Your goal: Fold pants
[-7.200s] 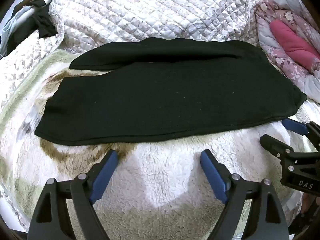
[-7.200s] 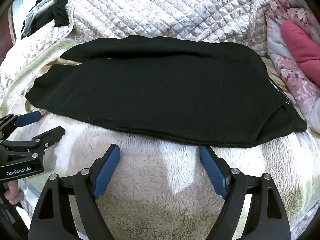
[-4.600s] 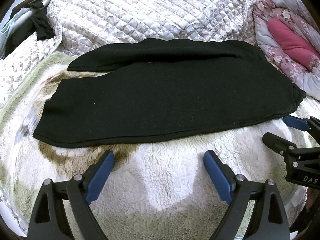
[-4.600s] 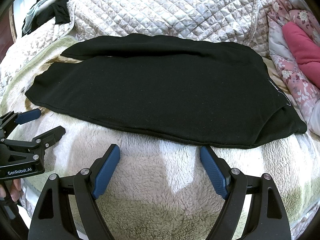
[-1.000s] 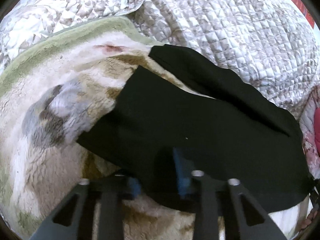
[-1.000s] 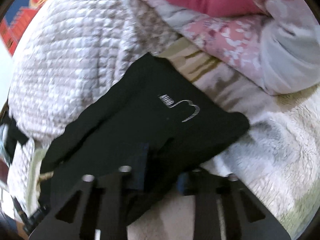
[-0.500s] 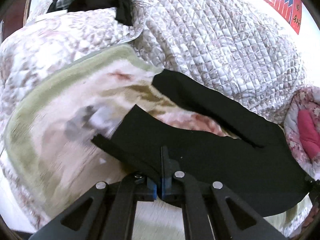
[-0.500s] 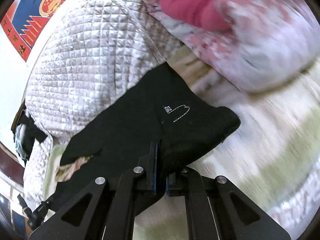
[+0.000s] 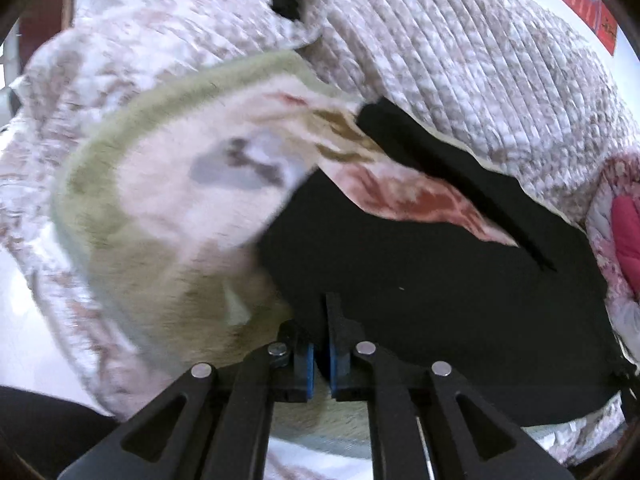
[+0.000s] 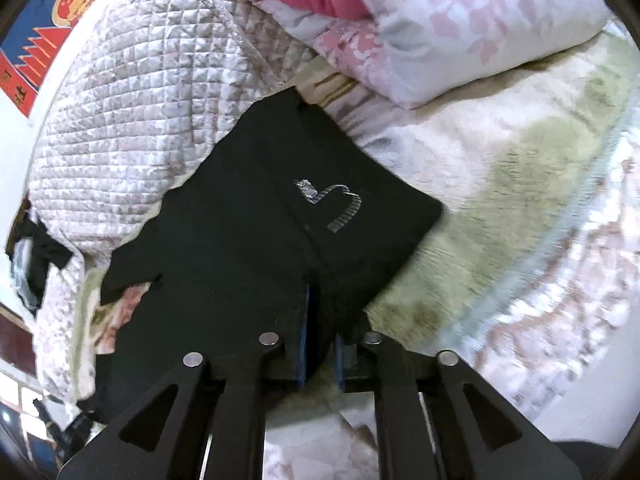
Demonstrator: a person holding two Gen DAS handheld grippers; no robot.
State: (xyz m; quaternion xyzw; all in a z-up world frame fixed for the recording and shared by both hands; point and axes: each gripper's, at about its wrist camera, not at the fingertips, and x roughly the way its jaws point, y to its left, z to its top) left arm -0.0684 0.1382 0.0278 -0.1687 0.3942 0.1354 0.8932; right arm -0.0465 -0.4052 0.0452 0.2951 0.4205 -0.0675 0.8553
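Black pants [image 9: 440,280]: near edge pinched in left gripper [image 9: 320,364] and right gripper [image 10: 320,354], jaws nearly closed on cloth. First lengthwise fold in hand; next, carry edge over far leg.

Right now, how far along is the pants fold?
Done: both grippers have the near edge of the black pants. The left gripper is shut on the leg end, the right gripper on the waist end, and the jaws have just eased slightly. In hand: that edge is raised off the fleece blanket. Left: carry it across onto the far leg, release.
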